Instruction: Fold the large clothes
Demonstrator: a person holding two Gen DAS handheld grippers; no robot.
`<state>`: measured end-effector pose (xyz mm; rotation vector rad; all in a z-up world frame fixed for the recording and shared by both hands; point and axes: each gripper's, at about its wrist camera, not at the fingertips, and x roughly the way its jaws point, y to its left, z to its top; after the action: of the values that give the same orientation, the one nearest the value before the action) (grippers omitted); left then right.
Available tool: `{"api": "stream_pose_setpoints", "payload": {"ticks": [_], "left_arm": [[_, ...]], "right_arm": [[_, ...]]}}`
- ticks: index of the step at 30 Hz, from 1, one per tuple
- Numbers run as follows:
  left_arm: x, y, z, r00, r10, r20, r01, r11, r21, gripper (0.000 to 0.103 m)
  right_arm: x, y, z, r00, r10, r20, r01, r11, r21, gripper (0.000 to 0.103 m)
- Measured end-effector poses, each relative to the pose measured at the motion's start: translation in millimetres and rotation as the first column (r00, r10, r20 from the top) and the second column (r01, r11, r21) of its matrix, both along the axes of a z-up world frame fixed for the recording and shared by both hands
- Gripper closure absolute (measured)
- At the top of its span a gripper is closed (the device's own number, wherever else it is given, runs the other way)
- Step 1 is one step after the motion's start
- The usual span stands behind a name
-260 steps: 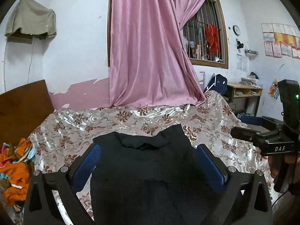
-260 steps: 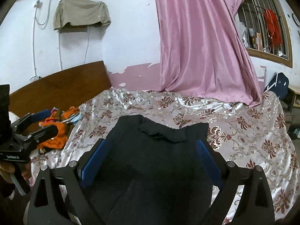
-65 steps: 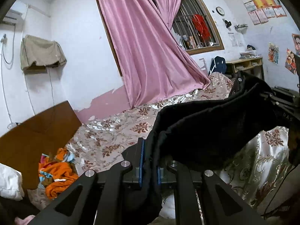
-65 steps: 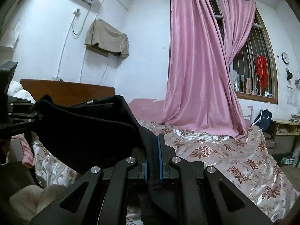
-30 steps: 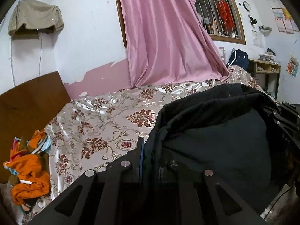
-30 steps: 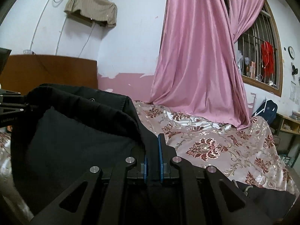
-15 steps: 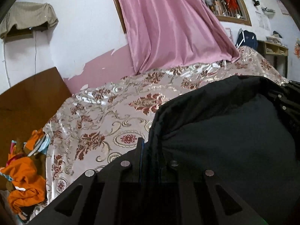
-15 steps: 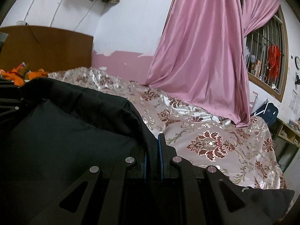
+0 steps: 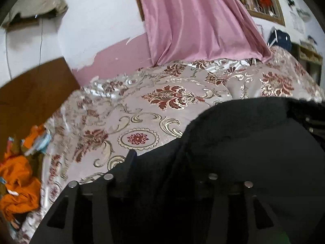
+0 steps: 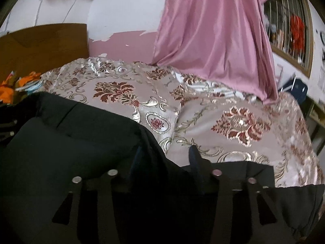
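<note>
Left wrist view: low over the bed, floral bedspread (image 9: 142, 109) filling the middle ground. Left gripper (image 9: 168, 162) just parted, jaws now standing apart, only the left finger's tip showing clear at the cloth's edge. Black garment (image 9: 254, 152) draped across the lower right, its folded edge humped over the bedspread and running down between the fingers, lying loose there with no pad pressing on it. Right finger lost in the dark cloth. Pink curtain (image 9: 195, 20) hanging behind, its hem on the far edge of the bed. Wooden headboard (image 9: 30, 97) at left, orange clothes (image 9: 18, 179) heaped below it. Blur at the edges.

Right wrist view: same bed from the other side. Right gripper (image 10: 165, 158) also just opened, blue pads visibly spread. Black garment (image 10: 71, 142) spread over the left and bottom, one fold passing between the fingers, nearer the left pad, not pinched. A further dark stretch of it lying flat at lower right. Floral bedspread (image 10: 233, 122) bare beyond. Pink curtain (image 10: 213, 30) and barred window (image 10: 290, 30) up right, headboard (image 10: 40, 44) up left.
</note>
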<state>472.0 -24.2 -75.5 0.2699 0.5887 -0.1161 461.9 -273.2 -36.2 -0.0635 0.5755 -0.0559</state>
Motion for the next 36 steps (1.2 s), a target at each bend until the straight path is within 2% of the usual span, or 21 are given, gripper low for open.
{"api": "stream_pose_setpoints", "payload": {"ticks": [3,4,6,7,11,13,15,18,21,24,29,33,36], "left_arm": [[3.7,5.1,-0.8,1.000,0.011,-0.007,-0.011,1.000,-0.022,0.049],[3.7,6.1,-0.7,1.000,0.016,-0.004,-0.016,1.000,-0.023,0.046],[1.6,9.8,1.0,0.999,0.051,0.015,-0.050,0.998,-0.026,0.029],[0.1,12.6,2.6,0.997,0.070,0.028,-0.069,0.997,-0.032,0.026],[-13.7,28.9,16.9,0.993,0.084,0.089,-0.074,0.991,-0.110,0.024],[-21.6,38.0,25.5,0.986,0.108,0.125,-0.089,0.986,-0.144,0.017],[-30.6,46.2,36.0,0.975,0.139,0.172,-0.108,0.978,-0.176,0.009],[-47.6,54.8,52.0,0.961,0.145,0.236,-0.091,0.970,-0.227,0.007],[-66.3,54.0,62.6,0.958,0.105,0.269,-0.032,0.965,-0.261,0.005],[-83.2,45.8,63.3,0.960,0.054,0.275,0.022,0.964,-0.265,0.002],[-99.2,21.8,40.8,0.973,-0.118,0.198,0.173,0.941,-0.290,0.002],[-99.5,1.9,22.8,0.972,-0.188,0.137,0.219,0.941,-0.258,0.002],[-94.2,-9.3,12.3,0.975,-0.202,0.093,0.218,0.952,-0.217,0.002]], "right_arm": [[5.0,-7.9,-6.5,1.000,-0.002,-0.012,0.002,0.999,0.042,0.051],[2.6,-9.9,-7.1,1.000,-0.005,0.009,0.004,0.999,0.052,0.051],[-8.5,-12.7,-5.4,0.996,-0.026,0.080,0.022,0.998,0.055,0.049],[-13.4,-14.9,-3.3,0.992,-0.045,0.119,0.039,0.998,0.053,0.046],[-48.8,-22.4,15.3,0.932,-0.164,0.324,0.157,0.986,0.048,0.026],[-63.9,-27.1,24.8,0.891,-0.217,0.398,0.213,0.976,0.055,0.023],[-74.1,-30.1,32.6,0.869,-0.238,0.434,0.237,0.970,0.057,0.018],[-85.7,-32.9,44.5,0.859,-0.226,0.459,0.224,0.973,0.058,0.009],[-97.0,-32.2,53.2,0.871,-0.174,0.459,0.178,0.983,0.035,0.007],[-106.1,-29.6,53.9,0.907,-0.094,0.411,0.106,0.994,-0.007,0.006],[-119.7,-26.3,37.9,0.958,0.024,0.286,-0.020,1.000,-0.019,0.006],[-126.5,-28.5,18.6,0.977,0.066,0.202,-0.064,0.998,-0.018,0.006],[-123.8,-32.7,5.8,0.987,0.068,0.146,-0.068,0.998,-0.002,0.006]]}}
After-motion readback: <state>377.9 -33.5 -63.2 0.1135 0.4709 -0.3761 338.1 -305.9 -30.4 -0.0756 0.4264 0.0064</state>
